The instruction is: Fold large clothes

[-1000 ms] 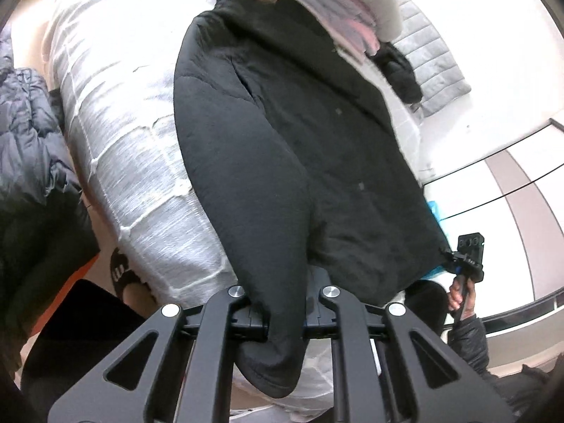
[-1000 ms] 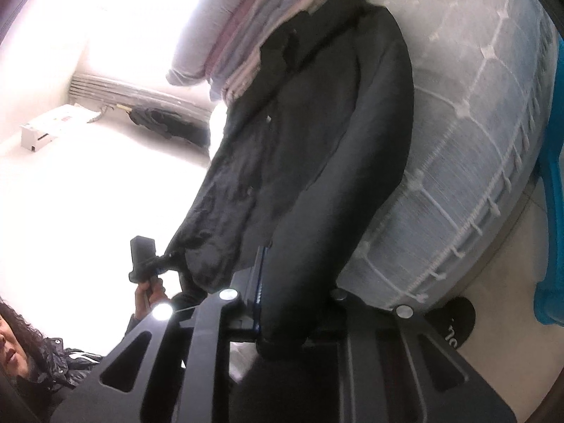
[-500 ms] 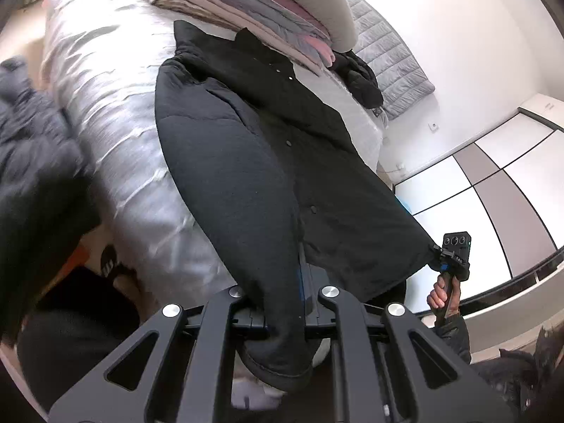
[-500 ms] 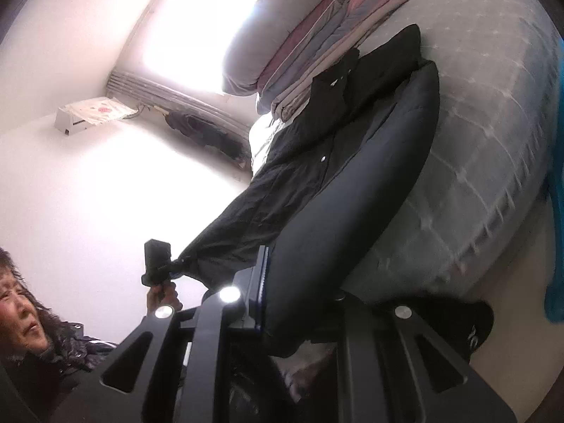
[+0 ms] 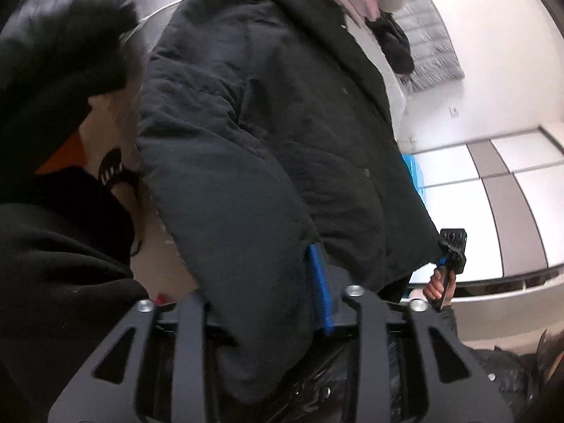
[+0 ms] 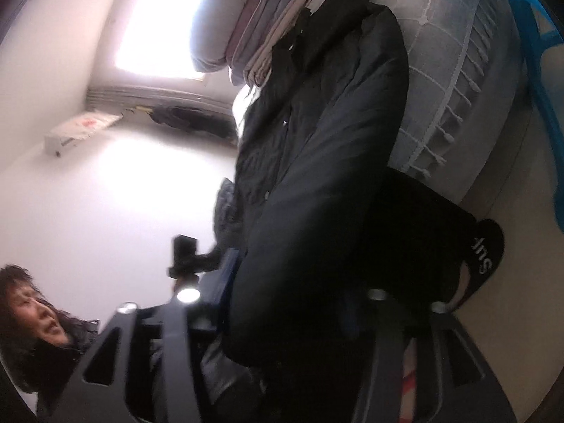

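Both claws are opening now. The left claw (image 5: 268, 303) and right claw (image 6: 299, 313) each let a sleeve of the black coat (image 5: 282, 105) slip free, laid along the bed (image 6: 458, 70) for folding.

I note the left gripper (image 5: 261, 303) at lower centre of its frame, jaws opening, cloth between them. Right gripper (image 6: 282, 306) likewise at lower centre, jaws opening around cloth.
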Demonstrator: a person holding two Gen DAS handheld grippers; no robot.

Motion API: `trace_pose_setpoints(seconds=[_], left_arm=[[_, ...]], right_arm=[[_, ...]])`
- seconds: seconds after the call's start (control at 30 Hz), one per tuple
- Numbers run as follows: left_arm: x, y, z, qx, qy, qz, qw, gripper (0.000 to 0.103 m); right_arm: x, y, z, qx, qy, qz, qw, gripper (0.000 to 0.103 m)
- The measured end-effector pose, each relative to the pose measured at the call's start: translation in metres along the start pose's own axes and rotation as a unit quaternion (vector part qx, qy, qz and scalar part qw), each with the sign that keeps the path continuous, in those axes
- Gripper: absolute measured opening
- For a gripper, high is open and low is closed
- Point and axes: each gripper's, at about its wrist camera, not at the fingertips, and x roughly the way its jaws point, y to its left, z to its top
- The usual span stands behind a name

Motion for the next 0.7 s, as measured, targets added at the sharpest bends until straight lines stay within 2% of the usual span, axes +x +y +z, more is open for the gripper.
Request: trace_pose_setpoints(seconds=[0.07,0.1,0.23,0.33,0.37,0.4,0.43,0.47,0.5,0.53,0.57,0.6,0.7], left_arm=[[0.001,0.003,-0.002,-0.008,0.001,-0.008,0.9999,0.047],[0.003,0.006,-0.004,-0.011,0.003,-0.005,0.9999,0.050],[0.014,0.011,-0.004,-0.019,0.010,0.000,0.9998,0.053],[0.024,0.016,-0.001,-0.026,0.015,0.010,0.9995,0.053],[0.026,0.017,0.000,-0.029,0.017,0.011,0.9994,0.053],[0.026,0.019,-0.001,-0.032,0.018,0.012,0.9993,0.053],[0.028,0.020,-0.002,-0.036,0.020,0.013,0.9991,0.053],[0.028,0.021,-0.002,-0.037,0.021,0.014,0.9990,0.053],[0.027,0.020,-0.003,-0.033,0.017,0.014,0.9992,0.053],[0.023,0.019,-0.004,-0.027,0.012,0.013,0.9995,0.051],[0.019,0.016,-0.005,-0.019,0.001,0.012,0.9997,0.030],[0.016,0.014,-0.006,-0.016,-0.003,0.012,0.9998,0.016],[-0.005,-0.003,-0.011,0.009,-0.041,0.007,0.9991,0.012]], right_arm=[[-0.004,0.002,0.004,0.004,-0.005,-0.008,1.000,0.073],[-0.005,0.002,0.007,0.008,-0.005,-0.001,1.000,0.073],[-0.004,0.004,0.011,0.015,-0.004,0.009,1.000,0.073],[0.001,0.000,0.016,0.019,-0.008,-0.001,1.000,0.072],[0.002,-0.003,0.016,0.019,-0.011,-0.002,1.000,0.061],[0.003,-0.002,0.015,0.020,-0.012,0.000,1.000,0.040],[0.005,-0.002,0.015,0.018,-0.016,-0.001,1.000,0.036],[0.007,0.002,0.013,0.008,-0.019,-0.006,1.000,0.025],[0.009,0.002,0.013,0.002,-0.021,-0.010,1.000,0.022],[0.010,0.005,0.011,-0.002,-0.029,-0.013,0.999,0.021],[0.011,0.010,0.009,-0.006,-0.039,-0.009,0.999,0.014],[0.011,0.014,0.008,-0.009,-0.050,-0.004,0.999,0.014],[0.010,0.033,0.005,-0.022,-0.086,0.026,0.996,0.012]])
